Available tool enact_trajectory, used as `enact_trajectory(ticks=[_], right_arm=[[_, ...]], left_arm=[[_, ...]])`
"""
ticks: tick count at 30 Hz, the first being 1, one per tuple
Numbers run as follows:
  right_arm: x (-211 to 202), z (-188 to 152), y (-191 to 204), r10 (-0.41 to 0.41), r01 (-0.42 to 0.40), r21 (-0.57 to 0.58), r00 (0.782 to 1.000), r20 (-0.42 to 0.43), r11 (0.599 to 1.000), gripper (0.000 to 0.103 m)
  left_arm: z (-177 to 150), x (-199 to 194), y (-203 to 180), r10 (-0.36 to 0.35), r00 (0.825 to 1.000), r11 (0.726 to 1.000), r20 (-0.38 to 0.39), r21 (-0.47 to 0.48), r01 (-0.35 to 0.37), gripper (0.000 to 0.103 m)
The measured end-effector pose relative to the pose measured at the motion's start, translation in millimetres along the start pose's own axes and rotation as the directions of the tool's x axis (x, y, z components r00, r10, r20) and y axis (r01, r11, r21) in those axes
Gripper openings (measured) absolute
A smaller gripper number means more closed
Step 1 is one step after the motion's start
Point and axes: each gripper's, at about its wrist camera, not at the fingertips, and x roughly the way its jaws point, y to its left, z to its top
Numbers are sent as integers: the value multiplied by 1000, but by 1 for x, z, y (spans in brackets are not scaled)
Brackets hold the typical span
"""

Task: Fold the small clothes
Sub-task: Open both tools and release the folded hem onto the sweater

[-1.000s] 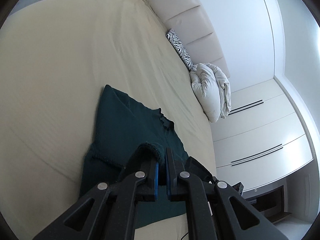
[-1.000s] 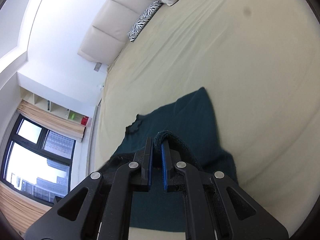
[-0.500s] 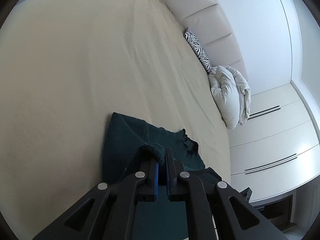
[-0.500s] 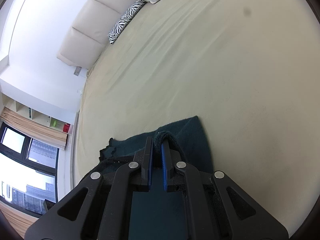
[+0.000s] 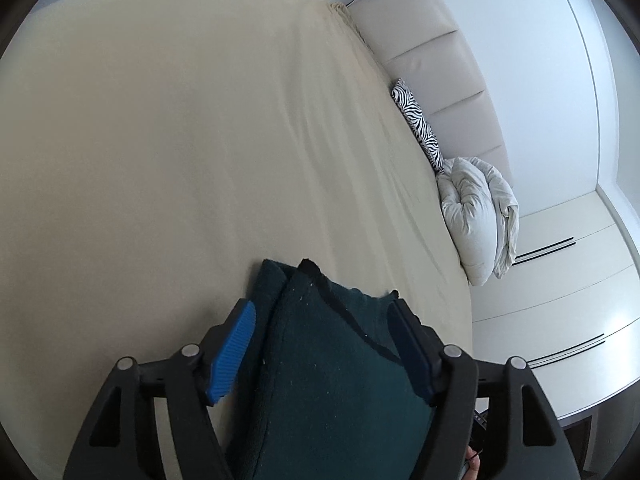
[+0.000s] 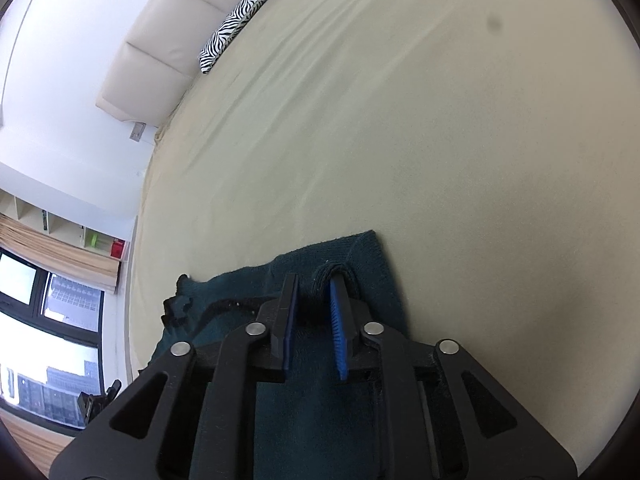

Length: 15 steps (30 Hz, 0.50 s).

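Note:
A dark teal knitted garment (image 5: pixel 320 364) lies folded over itself on the cream bed sheet (image 5: pixel 180 140), close under both grippers. My left gripper (image 5: pixel 324 316) is wide open, its blue pads on either side of the folded cloth and not pinching it. In the right wrist view the same garment (image 6: pixel 372 276) lies flat with a small raised fold by the right pad. My right gripper (image 6: pixel 314 292) is partly open, the cloth loose between its pads.
A zebra-print cushion (image 5: pixel 420 128) and a bunched white duvet (image 5: pixel 476 216) lie against the padded headboard (image 5: pixel 436 64). White wardrobe doors (image 5: pixel 568 300) stand beyond the bed's edge. A window (image 6: pixel 44 332) and shelves are at the left in the right wrist view.
Both grippers carried the garment's edge forward over itself, then opened and let it go. The left jaws opened wide, the right jaws partly. The garment now lies folded.

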Motion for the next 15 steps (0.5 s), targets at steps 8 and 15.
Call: enact_trajectory(ticks=[8, 15], right_arm=[[-49, -18, -9, -69, 69, 2, 995, 75, 998, 49], [-75, -57, 1, -140, 146, -157, 989, 53, 977, 49]], left_arm=[[-63, -38, -20, 84, 996, 980, 43, 178, -90, 71], [-127, -54, -21, 139, 989, 944, 59, 294, -150, 71]])
